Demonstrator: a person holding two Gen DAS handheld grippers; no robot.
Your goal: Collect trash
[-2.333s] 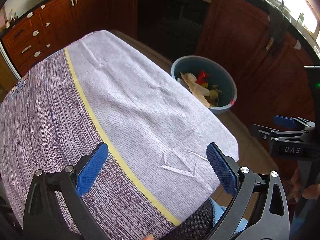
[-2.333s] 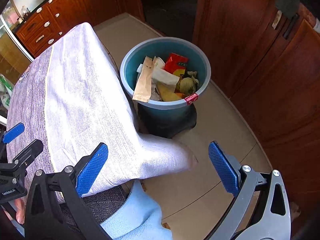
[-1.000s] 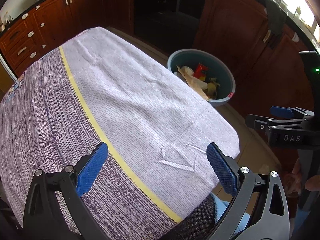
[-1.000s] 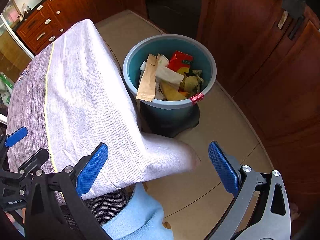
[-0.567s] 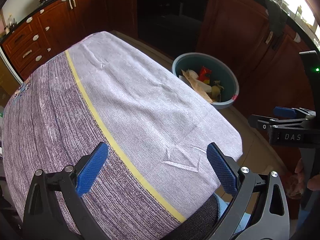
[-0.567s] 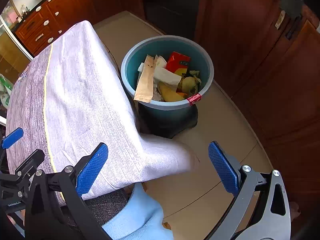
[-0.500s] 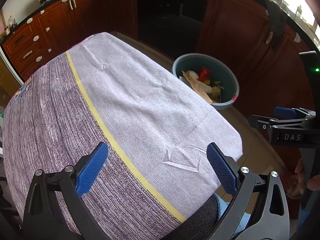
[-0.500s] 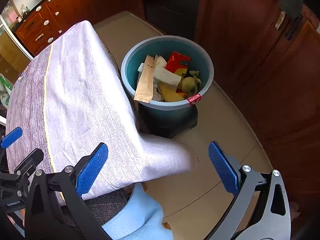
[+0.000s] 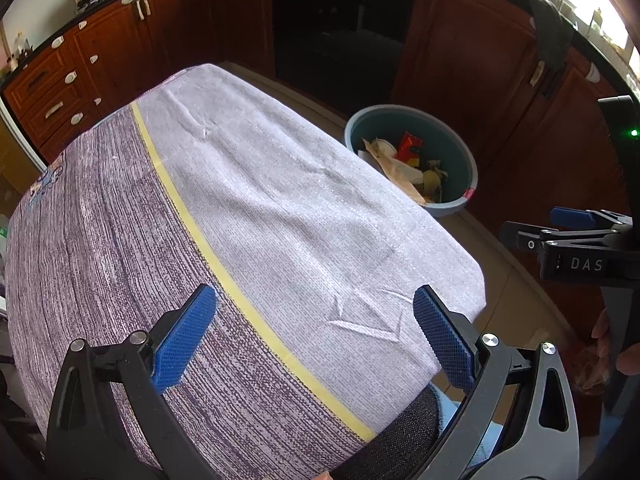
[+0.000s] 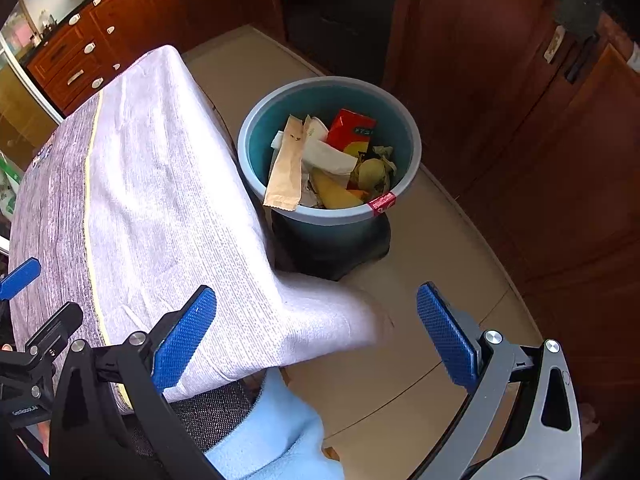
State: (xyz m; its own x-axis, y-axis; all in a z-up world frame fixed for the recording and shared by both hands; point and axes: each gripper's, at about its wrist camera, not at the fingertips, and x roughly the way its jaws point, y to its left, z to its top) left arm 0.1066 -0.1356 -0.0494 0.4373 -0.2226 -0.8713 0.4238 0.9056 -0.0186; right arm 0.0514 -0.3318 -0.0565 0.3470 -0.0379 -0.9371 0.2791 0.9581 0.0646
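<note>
A teal waste bin [image 10: 396, 204] stands on the floor just past the table's far corner, holding a brown paper bag [image 10: 286, 168], a red carton [image 10: 352, 130], white paper and fruit peel. The bin [image 9: 456, 148] also shows at upper right in the left wrist view. My left gripper [image 9: 314, 334] hovers open over the cloth-covered table [image 9: 248, 216], nothing between its blue pads. My right gripper [image 10: 316, 334] is open too, empty, over the table's near corner and the floor. No loose trash shows on the cloth.
A purple and white tablecloth with a yellow stripe [image 9: 188, 216] covers the table. Dark wooden cabinets [image 9: 92, 68] and an oven [image 9: 344, 28] line the walls. Beige floor tiles [image 10: 412, 312] lie right of the table. A light blue sleeve [image 10: 276, 436] sits below the right gripper.
Both views shifted only slightly, a small sway back and forth. Both grippers stayed open and empty, and the bin's contents are the same.
</note>
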